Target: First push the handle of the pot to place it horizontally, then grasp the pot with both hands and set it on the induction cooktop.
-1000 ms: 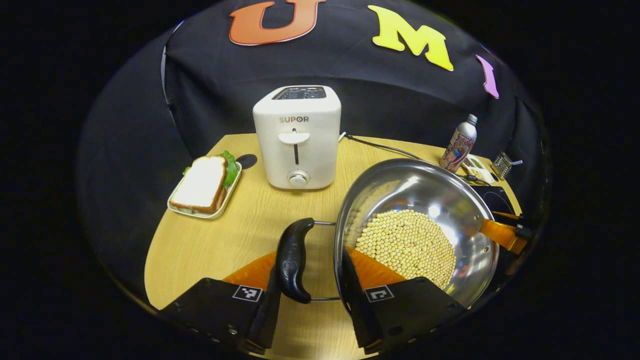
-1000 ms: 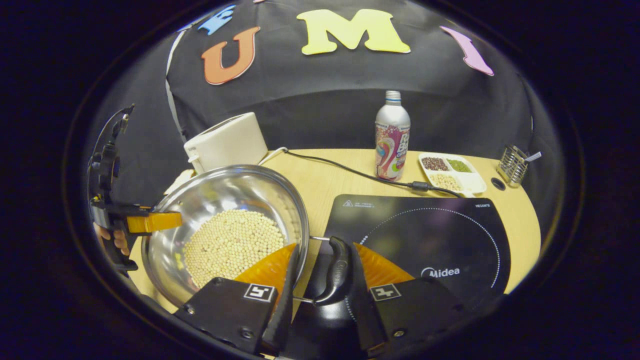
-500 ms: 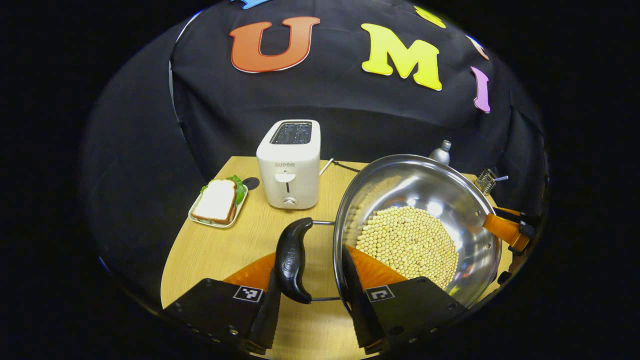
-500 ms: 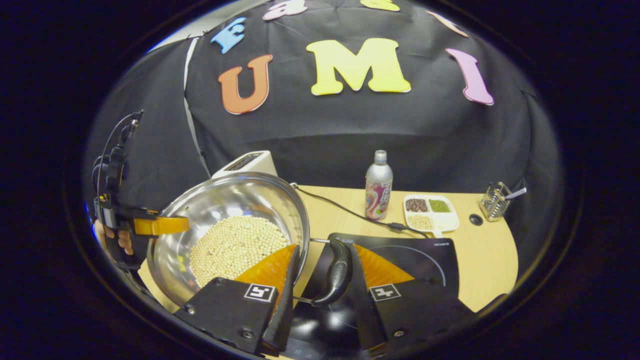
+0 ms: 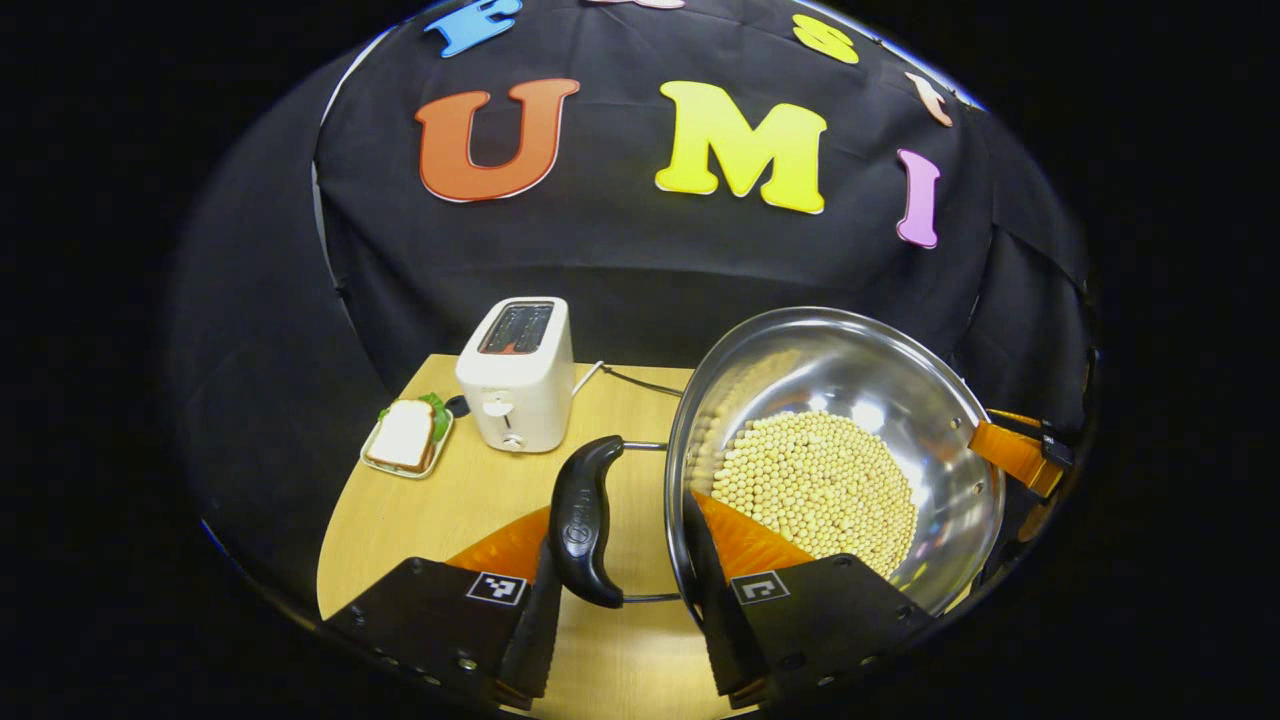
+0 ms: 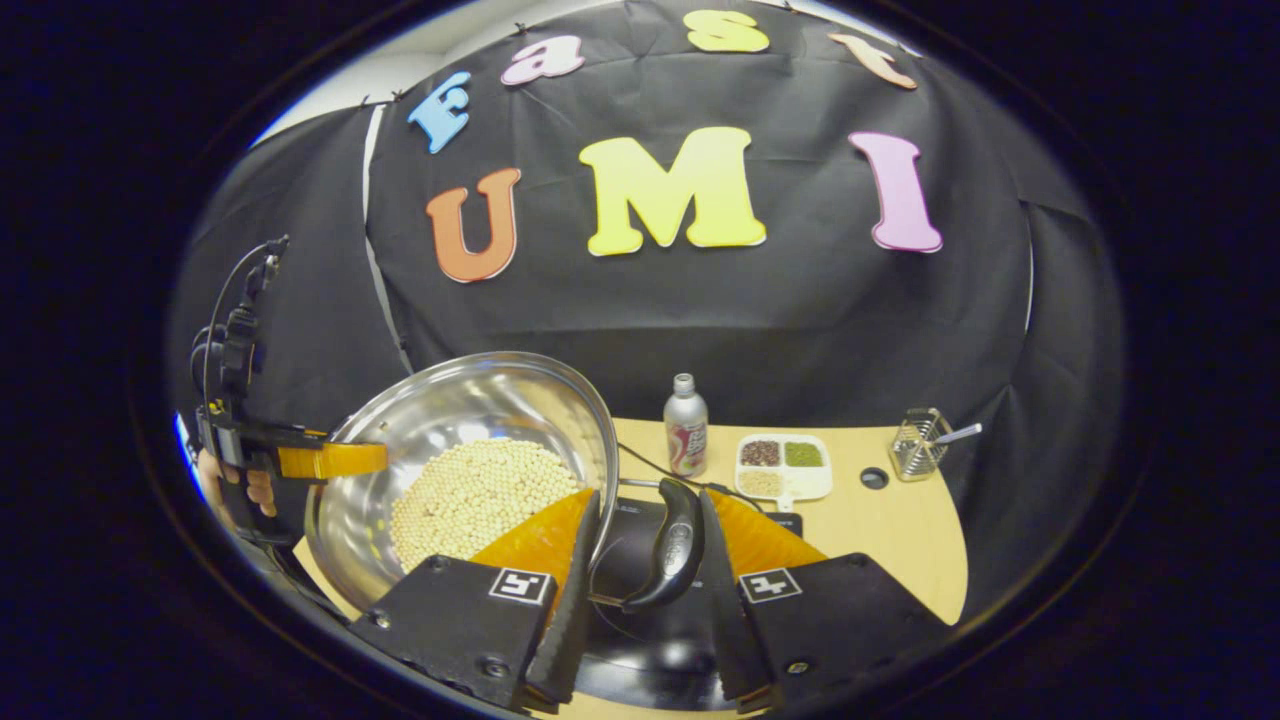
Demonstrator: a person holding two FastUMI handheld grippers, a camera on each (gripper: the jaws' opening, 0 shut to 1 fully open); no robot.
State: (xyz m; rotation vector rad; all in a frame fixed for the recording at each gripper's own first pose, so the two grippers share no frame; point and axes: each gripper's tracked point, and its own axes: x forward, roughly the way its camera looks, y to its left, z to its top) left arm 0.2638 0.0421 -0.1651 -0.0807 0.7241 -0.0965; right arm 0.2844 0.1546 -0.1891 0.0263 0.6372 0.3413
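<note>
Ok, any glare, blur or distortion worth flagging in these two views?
Left gripper view: bright glare spots inside the steel pot, fisheye bends the table edge, focus sharp. Right gripper view: a reflection on the induction cooktop, the same curved distortion, small far items like the bottle soft.

Opposite high close views, sharing pot point(image 5: 830, 450)

We can read no text: the toaster point(image 5: 515, 385) front, left of centre, is too small, and the pot handle point(image 5: 583, 520) embossing is blurred.
</note>
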